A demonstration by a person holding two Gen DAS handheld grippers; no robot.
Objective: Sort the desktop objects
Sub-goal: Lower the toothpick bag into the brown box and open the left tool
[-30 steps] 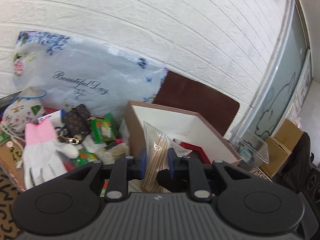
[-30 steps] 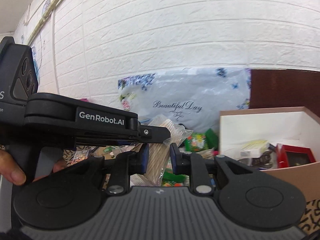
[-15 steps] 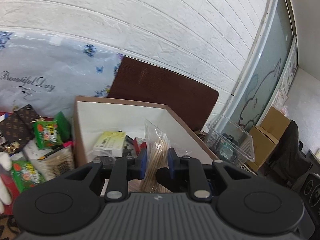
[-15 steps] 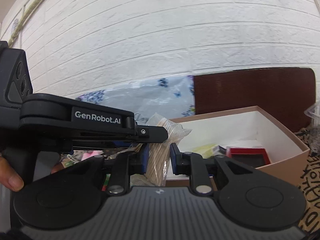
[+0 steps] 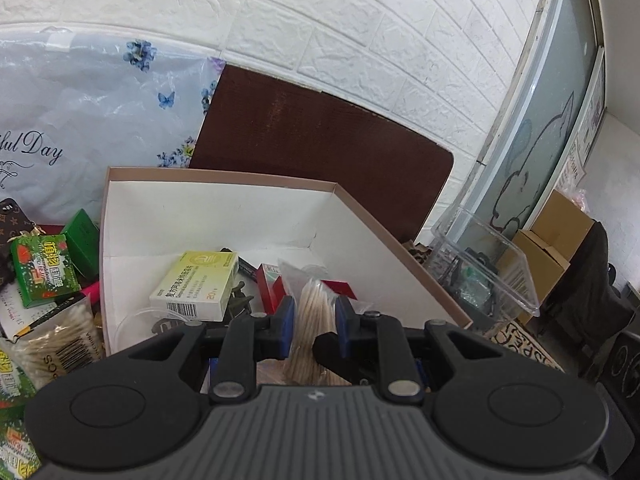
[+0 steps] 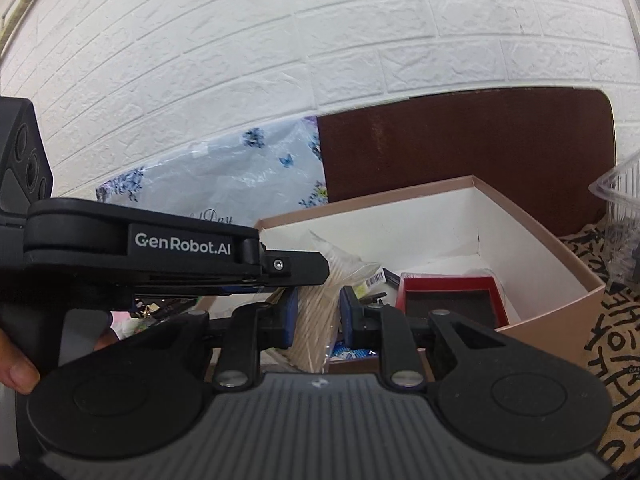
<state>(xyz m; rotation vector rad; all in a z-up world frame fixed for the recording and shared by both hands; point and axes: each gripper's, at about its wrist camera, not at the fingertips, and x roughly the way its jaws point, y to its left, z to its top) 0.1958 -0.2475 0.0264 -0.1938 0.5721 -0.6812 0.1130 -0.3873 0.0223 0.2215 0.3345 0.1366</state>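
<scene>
My left gripper [image 5: 311, 322] is shut on a clear bag of wooden sticks [image 5: 312, 320] and holds it over the near edge of the open pink box [image 5: 360, 208]. My right gripper [image 6: 318, 312] is shut on the same kind of bag of wooden sticks [image 6: 316, 312], also at the box's near side. The left gripper's body [image 6: 176, 256] crosses the right wrist view just left of the bag. Inside the box lie a yellow-green medicine carton [image 5: 196, 284], a red case [image 6: 452, 300] and small dark items.
Left of the box lie green packets [image 5: 42, 272], a cotton swab bag [image 5: 56, 336] and a patterned wallet [image 5: 8, 232]. A floral plastic bag [image 5: 92, 120] and a brown board [image 5: 320, 152] lean on the brick wall. A clear plastic tub [image 5: 488, 268] stands right of the box.
Both grippers swung right with the bag of sticks, from over the clutter pile to over the open box. The box contents now fill the view; the glove and pile slid out left.
</scene>
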